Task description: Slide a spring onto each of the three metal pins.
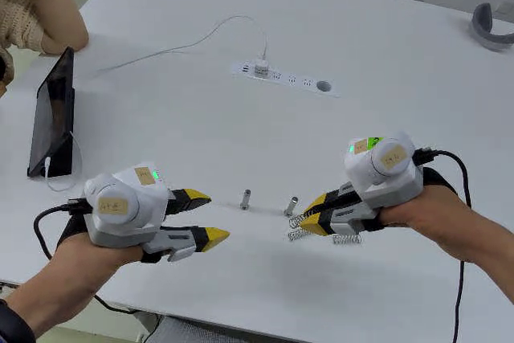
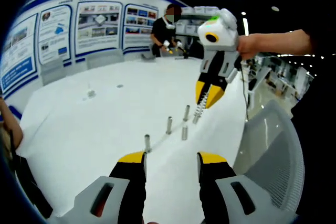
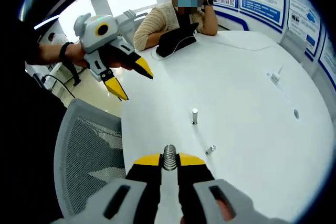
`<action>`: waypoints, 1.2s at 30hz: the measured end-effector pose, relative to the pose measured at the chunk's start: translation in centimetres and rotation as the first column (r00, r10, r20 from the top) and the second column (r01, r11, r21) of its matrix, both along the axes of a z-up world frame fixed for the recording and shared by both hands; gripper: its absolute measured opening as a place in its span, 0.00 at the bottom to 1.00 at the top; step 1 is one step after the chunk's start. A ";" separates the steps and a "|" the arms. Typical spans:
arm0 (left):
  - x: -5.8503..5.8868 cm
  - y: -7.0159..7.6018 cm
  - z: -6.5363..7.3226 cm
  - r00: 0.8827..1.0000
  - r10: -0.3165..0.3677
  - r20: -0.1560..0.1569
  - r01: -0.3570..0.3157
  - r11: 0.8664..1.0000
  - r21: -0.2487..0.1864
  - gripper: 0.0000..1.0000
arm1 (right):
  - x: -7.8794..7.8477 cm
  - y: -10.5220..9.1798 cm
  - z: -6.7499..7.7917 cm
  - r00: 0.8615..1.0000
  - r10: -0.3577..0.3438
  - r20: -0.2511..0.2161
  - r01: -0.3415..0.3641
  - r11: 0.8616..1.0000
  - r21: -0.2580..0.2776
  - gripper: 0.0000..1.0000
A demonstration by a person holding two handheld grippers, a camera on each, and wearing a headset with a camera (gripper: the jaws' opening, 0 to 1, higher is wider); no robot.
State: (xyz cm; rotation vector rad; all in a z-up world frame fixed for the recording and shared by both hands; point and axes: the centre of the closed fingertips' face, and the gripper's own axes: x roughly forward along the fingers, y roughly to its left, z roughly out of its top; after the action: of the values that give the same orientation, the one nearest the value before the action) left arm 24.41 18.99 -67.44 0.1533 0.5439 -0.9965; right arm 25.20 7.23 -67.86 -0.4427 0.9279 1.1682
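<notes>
My right gripper [image 1: 312, 214] is clamped on a small coiled steel spring [image 3: 169, 157]; my left gripper [image 1: 207, 216] hovers with its jaws apart.
The held spring is just beside a short silver metal pin [image 1: 291, 206], tilted on the white tabletop [image 1: 201, 102]; a second pin [image 1: 246, 198] stands upright between the grippers; two loose springs [image 1: 347, 239] lie under the right gripper.
</notes>
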 end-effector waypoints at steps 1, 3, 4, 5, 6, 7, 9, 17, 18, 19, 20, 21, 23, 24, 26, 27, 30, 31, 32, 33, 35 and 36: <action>0.1 0.2 -0.1 1.000 0.008 -0.001 -0.008 1.000 0.000 0.41 | 0.3 0.0 -0.1 1.000 -0.001 0.003 0.001 1.000 -0.006 0.12; 0.3 0.5 -0.2 1.000 0.026 -0.003 -0.026 1.000 0.003 0.43 | 0.7 0.2 -0.2 1.000 -0.002 0.004 0.002 1.000 -0.016 0.12; 0.4 0.7 -0.3 0.999 0.032 -0.007 -0.032 0.999 0.005 0.45 | 1.1 0.3 -0.2 1.000 -0.005 0.004 0.005 1.000 -0.022 0.12; 0.4 0.8 -0.3 0.999 0.037 -0.008 -0.037 0.999 0.005 0.45 | 1.2 0.3 -0.2 1.000 -0.005 0.004 0.005 1.000 -0.024 0.12; 0.5 0.9 -0.3 0.999 0.042 -0.009 -0.042 0.999 0.005 0.46 | 1.4 0.4 -0.3 1.000 -0.004 0.003 0.004 1.000 -0.026 0.12; 0.6 1.1 -0.4 0.999 0.053 -0.010 -0.053 0.999 0.007 0.48 | 1.6 0.5 -0.3 1.000 -0.003 0.004 0.003 1.000 -0.029 0.12; 0.8 1.4 -0.5 0.998 0.067 -0.015 -0.067 0.998 0.009 0.50 | 1.9 0.7 -0.5 1.000 0.004 0.005 -0.004 0.999 -0.039 0.12; 1.5 2.6 -0.7 0.992 0.123 -0.022 -0.123 0.992 0.005 0.57 | 3.2 1.8 -1.2 1.000 0.030 0.002 -0.030 0.998 -0.063 0.12; 1.5 2.7 -0.7 0.991 0.128 -0.024 -0.128 0.992 0.005 0.57 | 3.4 2.0 -1.3 0.999 0.032 0.000 -0.032 0.997 -0.067 0.12; 1.5 2.8 -0.7 0.991 0.131 -0.024 -0.131 0.991 0.005 0.58 | 3.5 2.1 -1.4 0.999 0.035 -0.001 -0.035 0.997 -0.070 0.12; 1.5 3.0 -0.8 0.990 0.136 -0.025 -0.136 0.991 0.006 0.58 | 3.7 2.3 -1.5 0.999 0.046 -0.002 -0.046 0.996 -0.076 0.12; 1.5 3.1 -0.9 0.990 0.139 -0.026 -0.139 0.990 0.007 0.59 | 3.7 2.4 -1.6 0.998 0.055 -0.001 -0.055 0.995 -0.081 0.13; 1.6 3.4 -1.0 0.989 0.147 -0.030 -0.147 0.989 0.009 0.61 | 4.0 2.6 -1.8 0.997 0.072 0.002 -0.072 0.993 -0.095 0.13; 1.6 3.5 -1.1 0.988 0.152 -0.032 -0.152 0.988 0.008 0.61 | 4.1 2.7 -1.9 0.997 0.079 0.003 -0.078 0.992 -0.101 0.13; 1.6 3.6 -1.1 0.986 0.162 -0.035 -0.162 0.987 0.008 0.62 | 4.4 3.0 -2.1 0.996 0.092 0.003 -0.092 0.990 -0.110 0.13; 1.6 3.7 -1.1 0.986 0.165 -0.036 -0.165 0.986 0.008 0.62 | 4.5 3.1 -2.2 0.995 0.096 0.004 -0.095 0.989 -0.112 0.13; 1.7 4.1 -1.2 0.983 0.180 -0.040 -0.180 0.984 0.006 0.64 | 4.9 3.5 -2.3 0.994 0.108 0.001 -0.107 0.987 -0.117 0.13; 1.7 4.1 -1.2 0.982 0.182 -0.041 -0.182 0.983 0.005 0.64 | 5.0 3.7 -2.4 0.994 0.111 0.002 -0.110 0.987 -0.119 0.13; 1.7 4.1 -1.2 0.982 0.184 -0.042 -0.184 0.983 0.004 0.64 | 5.2 3.8 -2.4 0.994 0.112 0.002 -0.111 0.986 -0.121 0.13; 1.7 4.2 -1.2 0.981 0.188 -0.042 -0.188 0.982 0.004 0.64 | 5.4 3.9 -2.6 0.993 0.114 0.002 -0.113 0.986 -0.124 0.13; 1.7 4.3 -1.1 0.980 0.193 -0.044 -0.193 0.981 0.001 0.64 | 5.7 4.2 -2.7 0.993 0.118 0.000 -0.117 0.985 -0.125 0.13; 1.7 4.3 -1.1 0.980 0.195 -0.045 -0.195 0.981 0.001 0.64 | 5.8 4.3 -2.7 0.993 0.120 0.000 -0.119 0.985 -0.126 0.13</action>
State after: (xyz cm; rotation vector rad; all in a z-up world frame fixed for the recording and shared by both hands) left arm 26.07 23.28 -68.56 0.0730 0.5865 -0.8109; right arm 30.97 11.55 -70.58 -0.6110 0.9826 1.2195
